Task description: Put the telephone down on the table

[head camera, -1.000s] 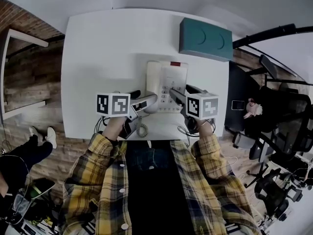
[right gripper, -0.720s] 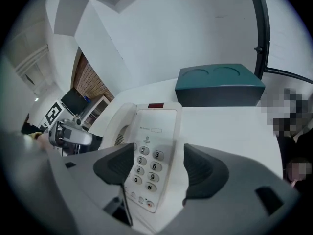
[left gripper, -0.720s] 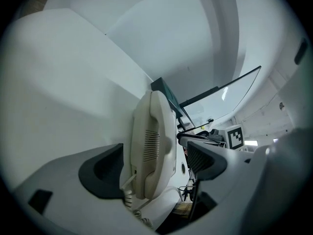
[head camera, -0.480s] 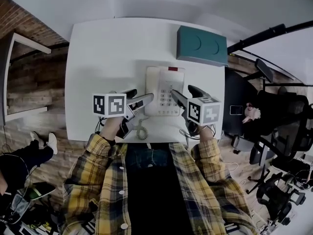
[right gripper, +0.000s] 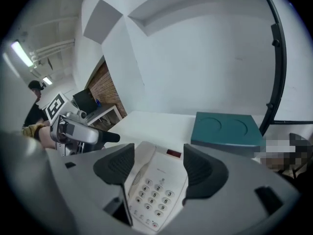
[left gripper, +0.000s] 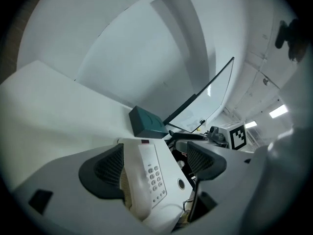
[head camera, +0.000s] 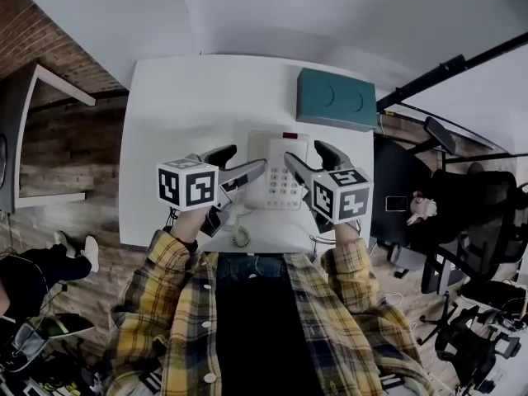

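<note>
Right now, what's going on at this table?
A person in a plaid shirt holds a gripper in each hand above a white table. A white desk telephone sits flat on the table, handset on its cradle, with a teal box behind it. The left gripper and right gripper flank the telephone, both with jaws apart and nothing gripped. The telephone appears to be set down already.
</note>
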The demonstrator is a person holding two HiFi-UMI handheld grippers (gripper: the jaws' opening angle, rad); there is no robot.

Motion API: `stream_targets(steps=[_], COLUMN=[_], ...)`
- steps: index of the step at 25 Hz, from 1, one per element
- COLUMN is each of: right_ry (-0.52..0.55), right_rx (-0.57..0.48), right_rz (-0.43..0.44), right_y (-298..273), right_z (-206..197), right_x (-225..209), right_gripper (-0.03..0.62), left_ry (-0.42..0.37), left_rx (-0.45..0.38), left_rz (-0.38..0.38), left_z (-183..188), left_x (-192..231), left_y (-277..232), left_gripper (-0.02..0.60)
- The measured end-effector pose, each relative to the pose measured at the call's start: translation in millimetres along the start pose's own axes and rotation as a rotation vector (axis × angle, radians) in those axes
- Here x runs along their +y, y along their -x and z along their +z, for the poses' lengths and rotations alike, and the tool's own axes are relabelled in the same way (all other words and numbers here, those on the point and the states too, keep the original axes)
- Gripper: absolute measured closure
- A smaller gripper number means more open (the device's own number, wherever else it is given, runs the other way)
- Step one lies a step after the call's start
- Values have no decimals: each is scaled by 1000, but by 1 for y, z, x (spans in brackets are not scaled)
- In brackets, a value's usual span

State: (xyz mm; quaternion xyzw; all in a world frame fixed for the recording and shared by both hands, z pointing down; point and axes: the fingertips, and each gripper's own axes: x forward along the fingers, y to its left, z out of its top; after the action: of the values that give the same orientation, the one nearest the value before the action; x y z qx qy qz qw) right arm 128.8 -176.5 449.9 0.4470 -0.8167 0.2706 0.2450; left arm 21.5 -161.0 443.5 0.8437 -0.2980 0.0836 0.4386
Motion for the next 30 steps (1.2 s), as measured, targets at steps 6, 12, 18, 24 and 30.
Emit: stream_targets(steps=[6,12,18,24,30], right_ry=[86,152,179,218,252], right_rx=[-132,-291,-427,-546,-620], right_rz=[35,54,38,36,-10], right_y=[16,42,66,90,109], right_z=[56,108,140,157,160], right_x=[21,37,45,60,68], right_gripper=[267,267,270,297,494], left_ry=[-248,-464,-539,-634,-627], left_rx=[-121,-213,-341,-460,-500], left_rz=[-19,6,22,61,46], left_z=[54,89,121,139,144], left_x=[-46,-83,-107,-125,-135], left_y=[9,20,39,62,77], left_gripper=[164,164,164,166,187])
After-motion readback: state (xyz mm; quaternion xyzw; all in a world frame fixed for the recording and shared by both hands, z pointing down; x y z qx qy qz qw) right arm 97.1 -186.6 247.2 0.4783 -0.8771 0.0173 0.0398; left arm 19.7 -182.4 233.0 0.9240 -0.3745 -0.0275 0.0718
